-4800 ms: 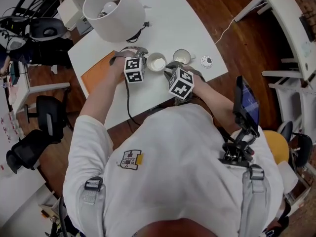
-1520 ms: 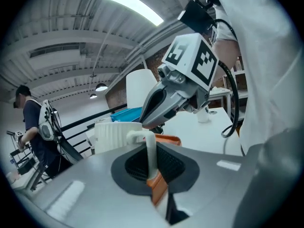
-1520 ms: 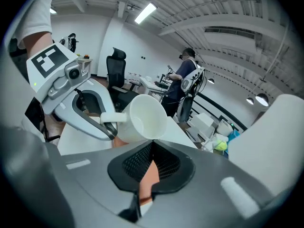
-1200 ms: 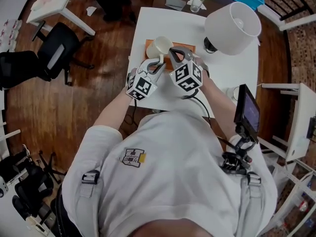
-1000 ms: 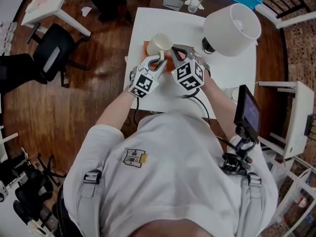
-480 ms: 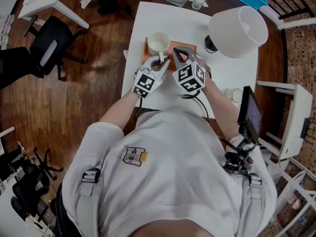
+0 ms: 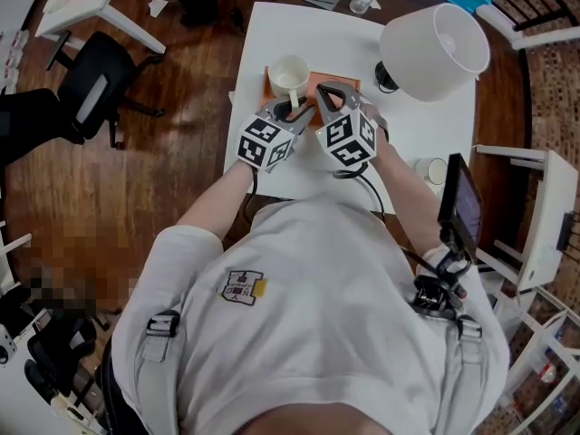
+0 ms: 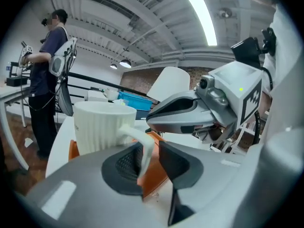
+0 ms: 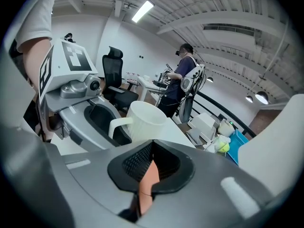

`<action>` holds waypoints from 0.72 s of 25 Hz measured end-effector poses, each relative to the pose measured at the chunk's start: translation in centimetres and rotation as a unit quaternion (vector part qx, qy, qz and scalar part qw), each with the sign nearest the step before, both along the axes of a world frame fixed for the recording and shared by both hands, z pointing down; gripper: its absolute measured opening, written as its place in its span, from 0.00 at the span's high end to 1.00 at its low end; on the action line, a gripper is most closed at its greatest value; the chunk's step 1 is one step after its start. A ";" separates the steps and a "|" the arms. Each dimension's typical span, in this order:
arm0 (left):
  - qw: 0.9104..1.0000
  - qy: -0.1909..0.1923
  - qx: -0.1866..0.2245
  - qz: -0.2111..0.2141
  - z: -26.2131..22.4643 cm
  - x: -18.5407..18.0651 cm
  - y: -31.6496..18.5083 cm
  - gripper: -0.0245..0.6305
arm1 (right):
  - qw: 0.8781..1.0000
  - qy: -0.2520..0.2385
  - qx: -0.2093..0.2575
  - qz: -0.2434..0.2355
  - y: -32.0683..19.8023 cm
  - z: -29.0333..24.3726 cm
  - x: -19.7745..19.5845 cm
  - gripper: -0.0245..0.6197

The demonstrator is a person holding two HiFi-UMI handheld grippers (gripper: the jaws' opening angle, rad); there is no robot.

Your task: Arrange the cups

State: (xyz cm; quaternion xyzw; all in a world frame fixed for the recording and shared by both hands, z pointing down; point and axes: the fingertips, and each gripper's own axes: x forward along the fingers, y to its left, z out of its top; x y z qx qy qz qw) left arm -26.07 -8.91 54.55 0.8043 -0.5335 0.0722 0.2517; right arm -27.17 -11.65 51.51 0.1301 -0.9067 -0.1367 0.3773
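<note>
Head view first: the white ribbed cup (image 7: 290, 72) stands upright on the left end of an orange mat (image 7: 311, 82). The mat lies on the white table (image 7: 426, 120), pretty close to the table's left edge. The left gripper (image 7: 288, 109) comes in from the near side with its tips at the cup's handle. The right gripper (image 7: 326, 93) is just beside it over the mat, tips to the right of the cup. A big white lamp shade (image 7: 435, 43) takes up the far right corner, well apart from the mat. There's bare tabletop between the two, and more beyond the mat. A second white cup (image 7: 431, 170) stands by the right edge, partly behind the phone (image 7: 456, 208) clipped to the person's chest rig. Off the left edge it's wooden floor (image 7: 181, 152) and a black office chair (image 7: 91, 80), so not much margin on that side.

Left gripper view: the handle (image 8: 140, 144) is between the jaws, up against the left pad with a clear gap to the right one. So the jaws are only narrowly apart and not pinching, and they've just been opening. The right gripper fills the space just past the cup on the right, with the lamp shade behind it. Another person (image 8: 47, 65) stands way back.

Right gripper view: jaws closed together with nothing clamped, just a sliver of orange showing in the slit behind the pads. The cup is straight ahead, just beyond the tips, its handle reaching left into the left gripper's jaws.
</note>
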 end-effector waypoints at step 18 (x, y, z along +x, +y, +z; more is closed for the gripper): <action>0.980 -0.170 0.103 -0.021 2.6 -0.8 3.5 0.72 | 0.988 0.012 0.126 -0.086 2.3 -1.4 -1.9 0.96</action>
